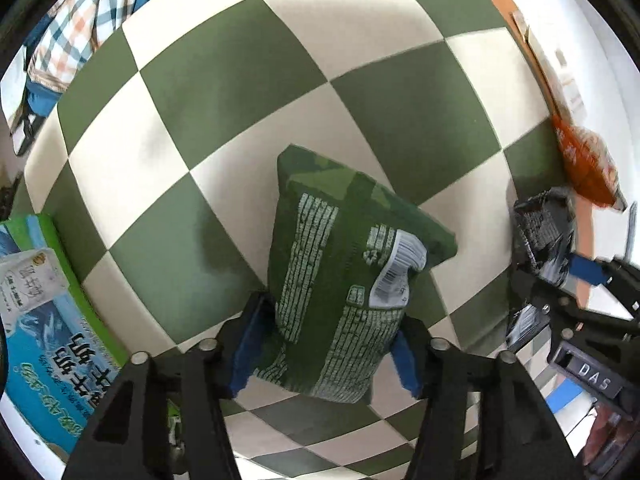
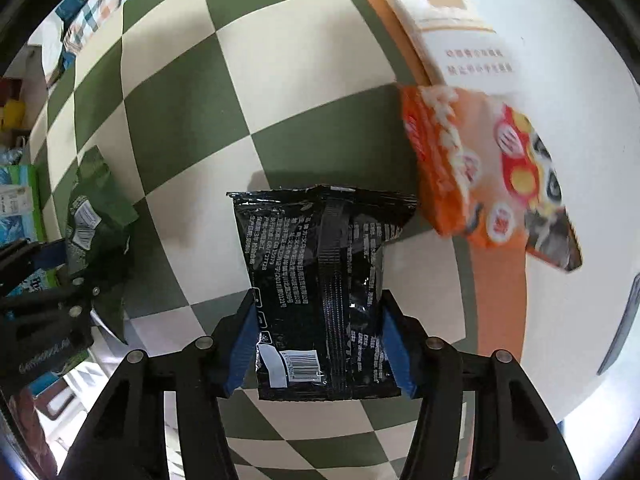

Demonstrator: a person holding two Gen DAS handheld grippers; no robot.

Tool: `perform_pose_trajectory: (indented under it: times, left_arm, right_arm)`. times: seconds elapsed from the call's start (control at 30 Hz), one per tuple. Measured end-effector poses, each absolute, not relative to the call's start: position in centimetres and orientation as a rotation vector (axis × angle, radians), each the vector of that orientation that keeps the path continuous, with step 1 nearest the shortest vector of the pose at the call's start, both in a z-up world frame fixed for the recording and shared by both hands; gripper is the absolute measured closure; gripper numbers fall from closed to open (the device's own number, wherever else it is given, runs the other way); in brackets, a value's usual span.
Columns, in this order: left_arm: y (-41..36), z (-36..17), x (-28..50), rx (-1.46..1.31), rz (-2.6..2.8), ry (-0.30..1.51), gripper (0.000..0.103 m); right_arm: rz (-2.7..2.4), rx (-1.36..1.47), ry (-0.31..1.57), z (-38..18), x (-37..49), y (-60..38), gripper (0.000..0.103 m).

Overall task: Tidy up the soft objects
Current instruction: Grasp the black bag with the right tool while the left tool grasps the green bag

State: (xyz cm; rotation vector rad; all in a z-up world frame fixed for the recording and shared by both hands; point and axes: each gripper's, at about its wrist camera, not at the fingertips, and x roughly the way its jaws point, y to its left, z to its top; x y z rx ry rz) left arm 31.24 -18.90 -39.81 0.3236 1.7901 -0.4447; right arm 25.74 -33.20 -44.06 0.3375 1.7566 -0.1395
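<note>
We are gripping two packets at once. The left gripper (image 1: 326, 344) is clamping the green packet (image 1: 344, 276) at its near end, blue pads pressing both side edges; the pkt is running straight ahead from the jaws, long axis along the fingers, far corner tilting slightly right, printed back w/ barcode facing us. The right gripper (image 2: 320, 348) is squeezing the black packet (image 2: 324, 292) likewise, long axis fwd, crimped seal at the far end, barcode near the left pad.

Both are hanging over the checkered cloth (image 1: 224, 92). The orange packet (image 2: 488, 176) is lying ahead-right of the right gripper. Judgement: we are keeping the squeeze light, since puffy bags slip or burst, and lowering flat beside the orange one.
</note>
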Motion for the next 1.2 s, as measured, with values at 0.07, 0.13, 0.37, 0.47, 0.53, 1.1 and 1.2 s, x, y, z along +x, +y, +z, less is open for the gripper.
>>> perform_pose_trajectory:
  times: [0.07, 0.13, 0.37, 0.47, 0.53, 1.1, 1.2]
  left_arm:
    - [-18.6, -40.0, 31.9, 0.311, -0.433, 1.794, 0.044]
    - [-18.7, -40.3, 32.9, 0.328, -0.433, 1.782, 0.044]
    - [-20.6, -39.5, 31.9, 0.401, -0.396, 1.714, 0.055]
    - [-20.2, -39.0, 31.4, 0.376, -0.377, 1.703, 0.058]
    - [-20.1, -38.7, 31.0, 0.365, -0.369, 1.693, 0.062]
    - [-17.1, -28.3, 25.1, 0.112, -0.435, 1.537, 0.067]
    - [-15.2, -24.4, 24.9, 0.050, -0.451, 1.488, 0.067]
  right_arm:
    - [-0.137, 0.378, 1.744, -44.1, 25.6, -33.4, 0.038]
    - [-0.140, 0.412, 1.730, -44.1, 25.8, -33.7, 0.033]
    - [-0.224, 0.308, 1.723, -44.3, 27.9, -31.1, 0.028]
    - [-0.245, 0.248, 1.704, -44.1, 28.0, -29.7, 0.035]
    - [-0.246, 0.245, 1.696, -43.8, 27.9, -29.2, 0.044]
    - [-0.183, 0.352, 1.594, -36.8, 24.1, -33.6, 0.054]
    - [-0.147, 0.365, 1.538, -33.5, 23.2, -33.3, 0.054]
